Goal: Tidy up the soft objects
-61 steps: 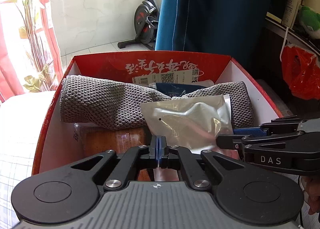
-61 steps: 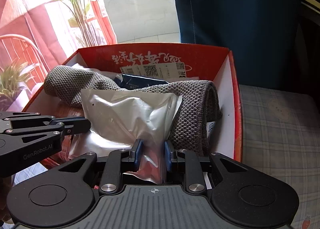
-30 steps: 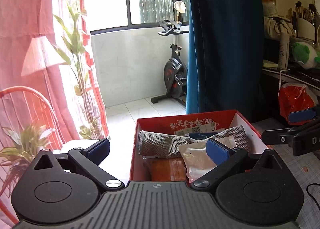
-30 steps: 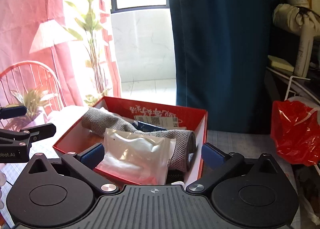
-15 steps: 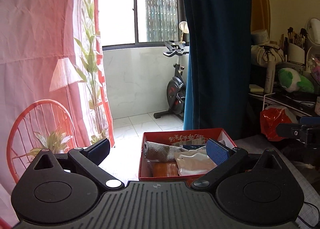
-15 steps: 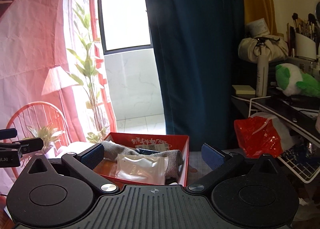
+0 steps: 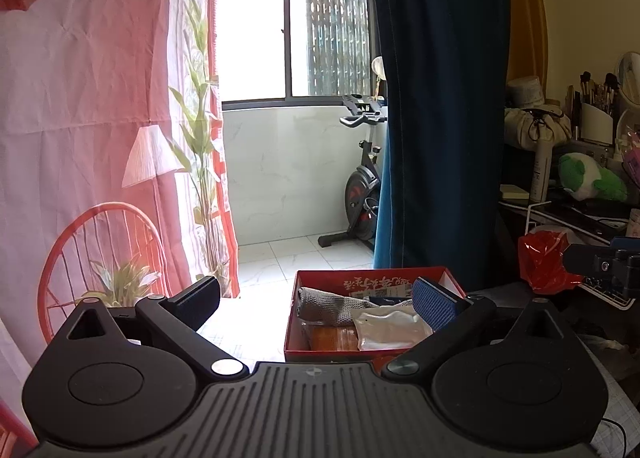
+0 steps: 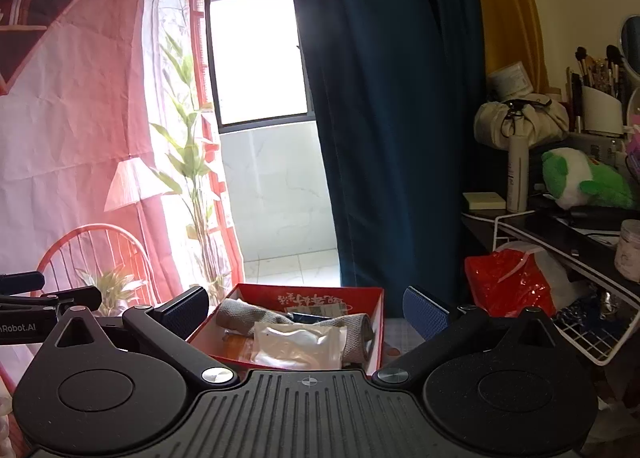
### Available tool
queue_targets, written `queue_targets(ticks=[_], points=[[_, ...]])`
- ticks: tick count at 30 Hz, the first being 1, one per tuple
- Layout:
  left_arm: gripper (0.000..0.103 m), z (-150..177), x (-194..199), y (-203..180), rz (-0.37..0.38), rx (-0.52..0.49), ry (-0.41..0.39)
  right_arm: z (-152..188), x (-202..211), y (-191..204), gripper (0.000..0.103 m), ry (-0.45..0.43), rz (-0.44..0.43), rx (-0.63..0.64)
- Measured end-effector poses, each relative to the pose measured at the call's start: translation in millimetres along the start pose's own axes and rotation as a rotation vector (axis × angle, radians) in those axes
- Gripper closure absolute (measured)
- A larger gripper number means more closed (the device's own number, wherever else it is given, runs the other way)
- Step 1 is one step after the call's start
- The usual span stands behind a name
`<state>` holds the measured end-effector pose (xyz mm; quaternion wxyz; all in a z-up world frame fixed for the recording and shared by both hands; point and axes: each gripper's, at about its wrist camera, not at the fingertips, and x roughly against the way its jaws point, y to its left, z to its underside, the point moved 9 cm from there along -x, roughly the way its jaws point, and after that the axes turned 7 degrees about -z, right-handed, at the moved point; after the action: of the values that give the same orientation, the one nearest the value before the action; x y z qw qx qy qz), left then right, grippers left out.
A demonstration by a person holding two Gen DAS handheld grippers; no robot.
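Red box rim well apart from both spread, unladen grippers, left gripper, right gripper

Both wrist views back from shared red box.

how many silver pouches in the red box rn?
1. The silver pouch lies in the red box's near side, atop the grey knit cloth. Others may be hidden beneath.
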<state>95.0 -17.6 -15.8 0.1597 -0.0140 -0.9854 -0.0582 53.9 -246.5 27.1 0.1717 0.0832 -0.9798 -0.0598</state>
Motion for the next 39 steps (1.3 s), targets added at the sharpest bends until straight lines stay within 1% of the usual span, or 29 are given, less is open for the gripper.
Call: queue_targets(ticks=[12,39], points=[[0.0,3.4,-3.5,6.8,-0.03,0.009,0.022,4.9,-5.0,-6.5,0.0,0.017,0.016,-0.015],[0.0,4.8,-4.1,8.1,-0.042,0.015,0.033,9.4,-9.4,-9.0,0.0,0.045,0.055,-0.002]])
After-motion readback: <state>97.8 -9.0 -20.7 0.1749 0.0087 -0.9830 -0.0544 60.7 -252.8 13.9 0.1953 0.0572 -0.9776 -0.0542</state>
